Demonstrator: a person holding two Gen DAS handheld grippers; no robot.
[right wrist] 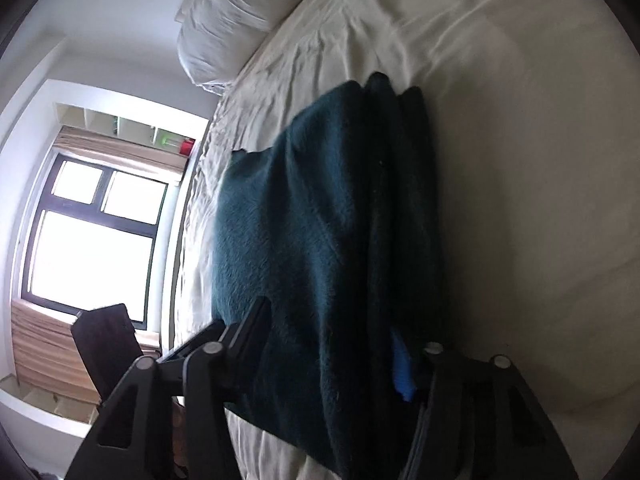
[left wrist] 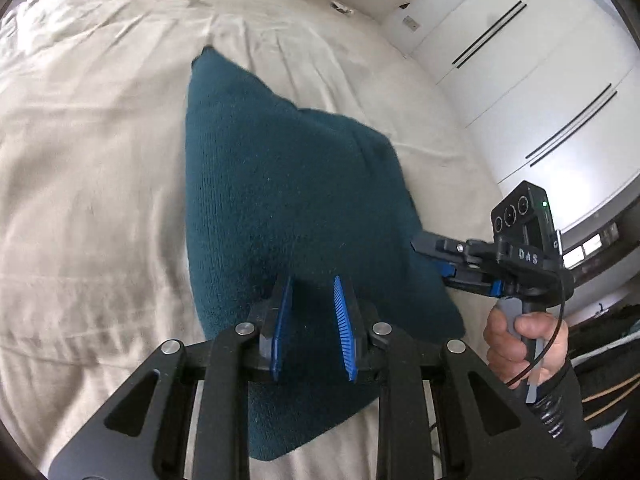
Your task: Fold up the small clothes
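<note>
- Teal knitted garment (left wrist: 288,200) is lying on the cream bed sheet (left wrist: 80,160).
- Left tool (left wrist: 314,300) is hovering over it, pads slightly spread, gripping nothing.
- Right tool (right wrist: 332,344) is standing spread, the garment's edge between its fingers.

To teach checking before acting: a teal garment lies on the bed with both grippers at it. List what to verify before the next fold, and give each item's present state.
1. Teal garment lies smooth on the bed sheet: not ok, ridges run along its right side.
2. Left gripper is free: ok, its jaws stand apart over the garment's near end and pinch nothing.
3. Right gripper is free: ok, its jaws stand apart at the garment's right edge, with the pads seemingly off the cloth.
4. How many layers are already folded: cannot tell.
5. Pillow is out of the way: ok, it lies far up the bed.
</note>
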